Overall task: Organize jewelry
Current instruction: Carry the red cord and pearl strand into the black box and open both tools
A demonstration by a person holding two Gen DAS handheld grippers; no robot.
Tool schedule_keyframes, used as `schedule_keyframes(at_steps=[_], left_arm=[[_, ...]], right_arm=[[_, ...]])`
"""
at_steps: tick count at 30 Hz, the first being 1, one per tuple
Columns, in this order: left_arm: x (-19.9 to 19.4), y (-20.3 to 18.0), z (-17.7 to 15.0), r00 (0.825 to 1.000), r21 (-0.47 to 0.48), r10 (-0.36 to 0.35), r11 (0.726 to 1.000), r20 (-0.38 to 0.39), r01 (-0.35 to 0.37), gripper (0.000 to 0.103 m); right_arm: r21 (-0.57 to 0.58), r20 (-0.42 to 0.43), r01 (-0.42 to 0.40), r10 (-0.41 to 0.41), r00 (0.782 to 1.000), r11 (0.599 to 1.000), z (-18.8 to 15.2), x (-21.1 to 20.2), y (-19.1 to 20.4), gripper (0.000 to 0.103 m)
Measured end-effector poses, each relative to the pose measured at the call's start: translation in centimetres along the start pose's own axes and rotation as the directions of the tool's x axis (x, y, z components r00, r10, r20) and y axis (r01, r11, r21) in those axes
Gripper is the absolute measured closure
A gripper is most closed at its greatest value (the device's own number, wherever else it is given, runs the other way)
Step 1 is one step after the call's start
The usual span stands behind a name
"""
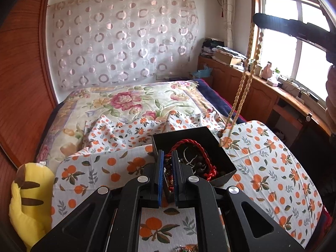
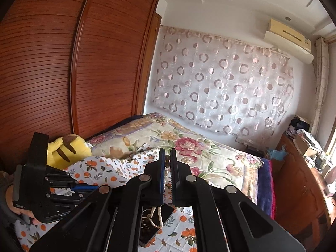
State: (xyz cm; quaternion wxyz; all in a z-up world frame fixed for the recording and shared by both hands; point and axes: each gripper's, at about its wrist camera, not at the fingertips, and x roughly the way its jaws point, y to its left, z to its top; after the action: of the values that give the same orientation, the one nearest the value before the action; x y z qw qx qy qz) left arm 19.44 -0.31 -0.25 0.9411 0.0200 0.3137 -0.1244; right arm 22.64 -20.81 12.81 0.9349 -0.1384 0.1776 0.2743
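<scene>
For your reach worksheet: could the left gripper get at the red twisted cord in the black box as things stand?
Probably yes. The left gripper sits at the open black box, jaws nearly shut over its near edge; the red twisted cord lies uncovered just beyond. The hanging cream bead necklace is off to the side.

The box [image 1: 220, 168] sat on the bedsheet [image 1: 273, 168] with a heap of jewelry [image 1: 195, 159] in it. A bead necklace [image 1: 243, 84] hung from the right gripper [image 2: 167, 174], its lower end touching the sheet just right of the box, and a plush toy [image 1: 29, 199] lay off to the left
</scene>
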Motion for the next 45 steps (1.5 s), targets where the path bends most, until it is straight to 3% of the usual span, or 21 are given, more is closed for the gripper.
schedule_keyframes(at_steps=[7,18,23,30,40,42,45], left_arm=[[2.6,0.1,0.3,1.000,0.002,0.001,1.000,-0.027,-0.001,0.097],[7.2,0.7,1.6,0.997,-0.010,-0.006,1.000,-0.072,0.006,0.097],[8.1,0.5,2.1,0.997,-0.007,-0.007,1.000,-0.077,0.006,0.097],[8.4,0.1,2.5,0.997,-0.002,-0.009,1.000,-0.076,0.009,0.097],[8.2,-0.1,2.8,0.997,0.001,-0.009,1.000,-0.075,0.009,0.096],[7.7,-0.3,2.6,0.997,0.006,-0.013,1.000,-0.070,0.014,0.093],[6.5,-0.7,1.8,0.998,0.012,-0.020,1.000,-0.062,0.021,0.080]], right_arm=[[0.045,-0.091,-0.071,0.075,0.993,0.996,-4.2,3.8,0.2,0.097],[0.113,-0.233,-0.131,0.154,0.960,0.985,-10.6,7.9,1.4,0.097],[0.140,-0.249,-0.135,0.167,0.954,0.981,-11.6,8.5,1.1,0.097],[0.149,-0.250,-0.134,0.168,0.954,0.980,-12.3,8.3,1.2,0.087],[0.164,-0.254,-0.121,0.160,0.954,0.979,-13.6,7.1,0.9,0.086],[0.168,-0.255,-0.118,0.159,0.954,0.979,-14.2,6.2,1.3,0.086],[0.174,-0.253,-0.125,0.167,0.953,0.977,-15.1,5.1,1.8,0.086]])
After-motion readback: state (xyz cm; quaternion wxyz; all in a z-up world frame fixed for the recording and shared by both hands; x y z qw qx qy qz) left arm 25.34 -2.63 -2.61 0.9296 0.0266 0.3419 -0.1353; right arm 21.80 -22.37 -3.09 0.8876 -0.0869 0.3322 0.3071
